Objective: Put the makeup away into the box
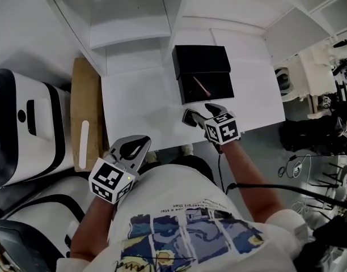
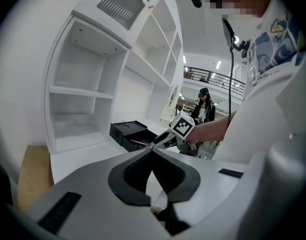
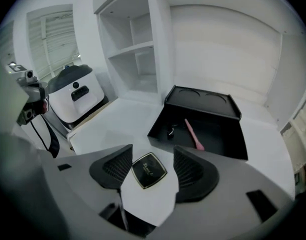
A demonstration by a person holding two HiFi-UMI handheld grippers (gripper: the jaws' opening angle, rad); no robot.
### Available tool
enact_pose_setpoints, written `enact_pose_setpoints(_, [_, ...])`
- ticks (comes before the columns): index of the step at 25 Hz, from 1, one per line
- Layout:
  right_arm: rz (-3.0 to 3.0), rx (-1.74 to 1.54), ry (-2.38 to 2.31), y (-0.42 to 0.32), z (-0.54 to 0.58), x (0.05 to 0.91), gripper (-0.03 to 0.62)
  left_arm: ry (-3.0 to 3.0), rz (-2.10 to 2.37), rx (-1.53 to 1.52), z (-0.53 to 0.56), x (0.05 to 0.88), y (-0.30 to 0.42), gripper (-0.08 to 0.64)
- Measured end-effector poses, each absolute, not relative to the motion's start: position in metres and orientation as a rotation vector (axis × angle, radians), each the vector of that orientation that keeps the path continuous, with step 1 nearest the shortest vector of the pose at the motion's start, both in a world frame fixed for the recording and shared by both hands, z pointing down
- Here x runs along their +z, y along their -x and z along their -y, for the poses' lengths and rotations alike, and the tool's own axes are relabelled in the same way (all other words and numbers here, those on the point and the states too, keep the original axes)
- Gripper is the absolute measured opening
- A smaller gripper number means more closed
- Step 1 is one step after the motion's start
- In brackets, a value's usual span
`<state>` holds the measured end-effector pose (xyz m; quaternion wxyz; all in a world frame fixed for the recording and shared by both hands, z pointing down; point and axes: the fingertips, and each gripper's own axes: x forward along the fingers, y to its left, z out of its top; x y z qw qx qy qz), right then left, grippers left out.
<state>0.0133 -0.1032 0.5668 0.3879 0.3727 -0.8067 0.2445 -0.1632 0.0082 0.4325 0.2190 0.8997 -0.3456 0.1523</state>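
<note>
Pink stick (image 1: 201,86) diagonal in black box (image 1: 220,83)

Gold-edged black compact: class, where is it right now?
In the right gripper view the compact lies on the white table, between the right gripper's open jaws, just in front of the open black box.

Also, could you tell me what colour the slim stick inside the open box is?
Pink; the stick shows best in the right gripper view.
</note>
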Motion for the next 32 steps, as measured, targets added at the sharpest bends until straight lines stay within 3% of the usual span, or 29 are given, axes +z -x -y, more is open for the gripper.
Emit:
enact_pose_setpoints(15, [1.899,0.911,-1.141,-0.008,0.057,0.637,0.337,-2.515,0.863,0.463,-0.020,0.438,0.165,0.014])
enact_pose_setpoints(32, [1.921,0.851,-1.111,0.005,0.086,0.659,0.342,-2.476,0.910,0.494,-0.029,0.442,0.183,0.014])
